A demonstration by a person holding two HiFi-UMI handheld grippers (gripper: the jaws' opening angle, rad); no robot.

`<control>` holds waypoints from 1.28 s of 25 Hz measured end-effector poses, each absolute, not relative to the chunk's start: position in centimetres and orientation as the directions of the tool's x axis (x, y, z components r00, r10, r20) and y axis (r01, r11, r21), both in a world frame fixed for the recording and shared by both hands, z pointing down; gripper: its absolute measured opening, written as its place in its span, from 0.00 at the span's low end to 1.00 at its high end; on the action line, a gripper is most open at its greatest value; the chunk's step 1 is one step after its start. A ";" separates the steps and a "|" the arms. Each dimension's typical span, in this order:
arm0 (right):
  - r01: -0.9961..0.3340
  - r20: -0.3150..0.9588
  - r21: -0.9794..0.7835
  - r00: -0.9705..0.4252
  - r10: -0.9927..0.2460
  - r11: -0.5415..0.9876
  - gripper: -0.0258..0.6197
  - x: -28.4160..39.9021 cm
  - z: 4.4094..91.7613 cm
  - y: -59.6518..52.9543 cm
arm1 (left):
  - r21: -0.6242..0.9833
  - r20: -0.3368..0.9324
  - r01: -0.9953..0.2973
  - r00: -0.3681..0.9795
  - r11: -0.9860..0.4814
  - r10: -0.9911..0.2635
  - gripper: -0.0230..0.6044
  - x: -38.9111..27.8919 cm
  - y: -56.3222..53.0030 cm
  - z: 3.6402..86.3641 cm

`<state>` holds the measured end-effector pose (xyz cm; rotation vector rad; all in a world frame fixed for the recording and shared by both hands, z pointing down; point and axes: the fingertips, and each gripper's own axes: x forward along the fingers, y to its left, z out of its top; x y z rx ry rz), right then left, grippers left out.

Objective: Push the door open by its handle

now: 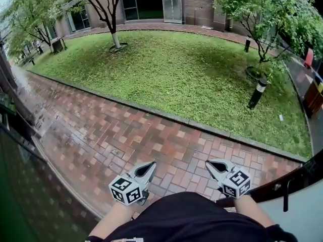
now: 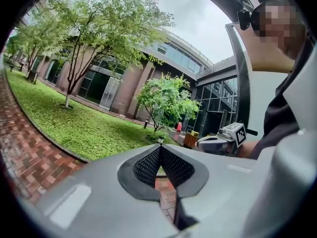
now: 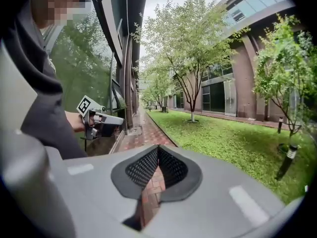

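Observation:
The door [image 1: 303, 205] stands swung back at the lower right of the head view, its dark top rail running up to the right edge, with a thin black handle [image 1: 285, 195] on it. My right gripper [image 1: 209, 163] is shut and empty, just left of that rail and apart from the handle. My left gripper [image 1: 151, 164] hangs beside it over the brick path, also shut on nothing. In the left gripper view the pads meet at the tip [image 2: 160, 148]. In the right gripper view the jaws are likewise closed together [image 3: 157, 148].
A wet red brick path [image 1: 116, 135] runs ahead, edged by a lawn [image 1: 192, 74] with trees and short bollard lights [image 1: 257, 92]. A dark glass wall [image 1: 20, 185] lines the left. A brick building [image 2: 148, 83] stands beyond the lawn.

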<state>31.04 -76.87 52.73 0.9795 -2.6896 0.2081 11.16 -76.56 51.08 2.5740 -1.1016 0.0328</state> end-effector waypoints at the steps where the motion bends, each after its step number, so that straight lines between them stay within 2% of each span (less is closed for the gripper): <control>1: -0.633 0.302 -0.045 -0.746 -0.593 0.773 0.04 30.9 53.1 -76.7 | 0.302 0.154 -0.714 0.691 -0.632 -0.707 0.04 11.3 -76.3 51.2; 5: -0.573 0.319 -0.090 -0.792 -0.521 0.815 0.04 30.2 54.9 -75.5 | 0.326 0.167 -0.735 0.663 -0.594 -0.730 0.04 11.7 -75.3 52.0; 9: -0.559 0.344 -0.100 -0.796 -0.498 0.823 0.04 29.0 55.3 -74.3 | 0.331 0.179 -0.728 0.674 -0.601 -0.717 0.04 11.4 -74.6 52.2; 15: -0.617 0.373 -0.082 -0.747 -0.549 0.783 0.04 26.1 56.2 -68.9 | 0.331 0.190 -0.660 0.747 -0.675 -0.637 0.04 9.3 -72.1 54.4; 21: -0.670 0.384 -0.051 -0.698 -0.605 0.740 0.04 27.0 54.1 -65.2 | 0.298 0.204 -0.585 0.811 -0.754 -0.548 0.04 11.6 -70.4 52.3; 26: -0.683 0.332 0.005 -0.688 -0.646 0.730 0.04 29.2 51.6 -62.9 | 0.286 0.190 -0.593 0.805 -0.752 -0.562 0.04 13.8 -68.3 50.3; 32: -0.649 0.296 0.001 -0.726 -0.621 0.760 0.04 31.2 50.6 -58.3 | 0.255 0.160 -0.660 0.749 -0.707 -0.642 0.04 16.2 -60.2 48.5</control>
